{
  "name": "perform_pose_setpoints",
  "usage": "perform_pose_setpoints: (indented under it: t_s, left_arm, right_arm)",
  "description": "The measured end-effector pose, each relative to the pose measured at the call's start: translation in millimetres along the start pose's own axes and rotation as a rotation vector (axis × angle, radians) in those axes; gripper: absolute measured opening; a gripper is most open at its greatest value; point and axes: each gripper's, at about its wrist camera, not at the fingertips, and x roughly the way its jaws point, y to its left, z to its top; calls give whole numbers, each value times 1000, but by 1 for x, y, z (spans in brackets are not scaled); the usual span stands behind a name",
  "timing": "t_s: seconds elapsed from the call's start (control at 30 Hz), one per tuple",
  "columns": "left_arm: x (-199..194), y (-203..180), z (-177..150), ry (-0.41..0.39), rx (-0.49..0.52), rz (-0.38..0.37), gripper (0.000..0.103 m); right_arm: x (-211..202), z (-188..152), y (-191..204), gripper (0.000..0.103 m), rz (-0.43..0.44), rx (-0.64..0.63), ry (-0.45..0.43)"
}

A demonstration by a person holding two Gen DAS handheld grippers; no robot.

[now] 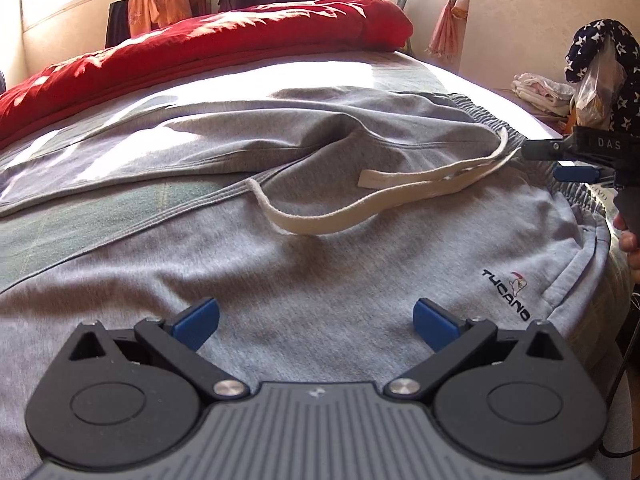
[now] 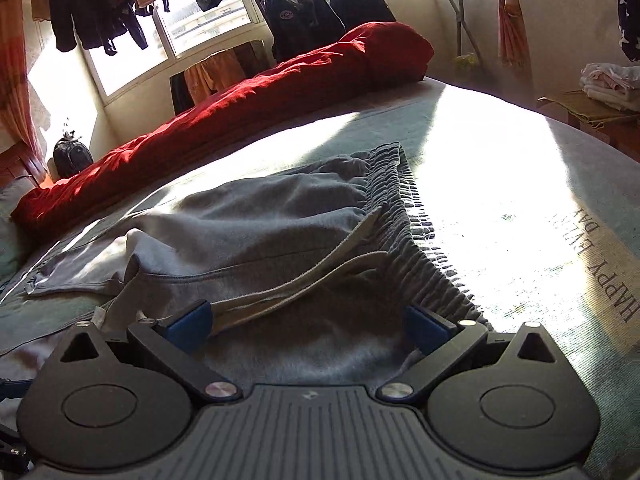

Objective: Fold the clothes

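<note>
Left gripper (image 1: pixel 316 320): fingers spread wide, gripping nothing, low over the grey sweatpants (image 1: pixel 320 264) beside the TUCANO logo (image 1: pixel 507 295).
Right gripper (image 2: pixel 308 326): fingers spread wide, nothing between them, at the sweatpants' elastic waistband (image 2: pixel 400 216).
Sweatpants: lying rumpled on the bed (image 2: pixel 500 184), one leg folded over, cream drawstring (image 1: pixel 320 224) looped across the cloth.
Red duvet (image 1: pixel 208 40): bunched along the far side of the bed beyond the sweatpants.
Folded laundry (image 2: pixel 612 80): stacked off the bed, well apart from the sweatpants.
</note>
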Motion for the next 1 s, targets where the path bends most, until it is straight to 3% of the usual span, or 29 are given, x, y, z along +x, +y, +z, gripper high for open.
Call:
perform_pose_setpoints:
  t_s: [0.17,0.3,0.53,0.67,0.8,1.0]
  left_arm:
    - [-11,4,14,-61,14,10,102]
    - [-10,7,17,-68,12,3,102]
    - [1,11,27,-68,-12,-7,102]
    - [9,14,36,-59,-41,-42,102]
    - [18,17,44,-42,-68,-90,102]
    - [38,23,51,6,-69,-82,102]
  right_arm:
    - [-5,44,5,101,75,-38,-43]
    - [1,93,7,94,56,-146,-50]
    - [47,178,6,72,-27,-386,41]
    - [83,214,11,70,1,-494,97]
    - [132,226,22,67,97,-550,147]
    - [215,200,58,66,261,-702,257]
